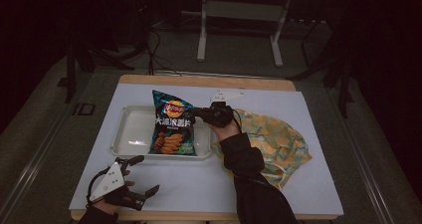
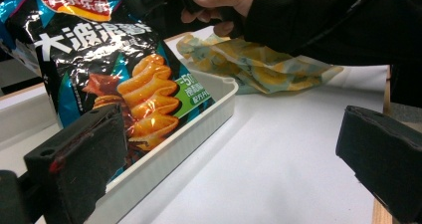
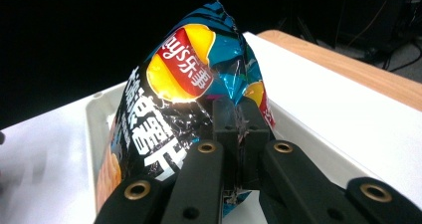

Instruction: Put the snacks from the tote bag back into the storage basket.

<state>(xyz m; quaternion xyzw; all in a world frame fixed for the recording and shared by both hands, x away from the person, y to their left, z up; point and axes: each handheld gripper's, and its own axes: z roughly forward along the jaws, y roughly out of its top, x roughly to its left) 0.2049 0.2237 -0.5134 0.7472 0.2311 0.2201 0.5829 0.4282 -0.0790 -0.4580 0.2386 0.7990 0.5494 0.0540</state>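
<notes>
A blue and black bag of chips (image 1: 171, 127) (image 2: 119, 69) (image 3: 184, 109) stands upright with its bottom in a white tray (image 1: 130, 134) (image 2: 199, 122) (image 3: 94, 109). My right gripper (image 1: 199, 112) (image 3: 238, 119) is shut on the bag's right edge, pinching the foil between its black pads. My left gripper (image 1: 139, 174) (image 2: 224, 159) rests open near the table's front left edge, close in front of the tray, with nothing between its jaws.
A yellow and teal patterned cloth bag (image 1: 273, 139) (image 2: 254, 64) lies flat to the right of the tray, under the right forearm (image 1: 244, 159). White table surface (image 1: 199, 184) spreads between the tray and the front edge. A metal stand (image 1: 239, 25) is beyond the table.
</notes>
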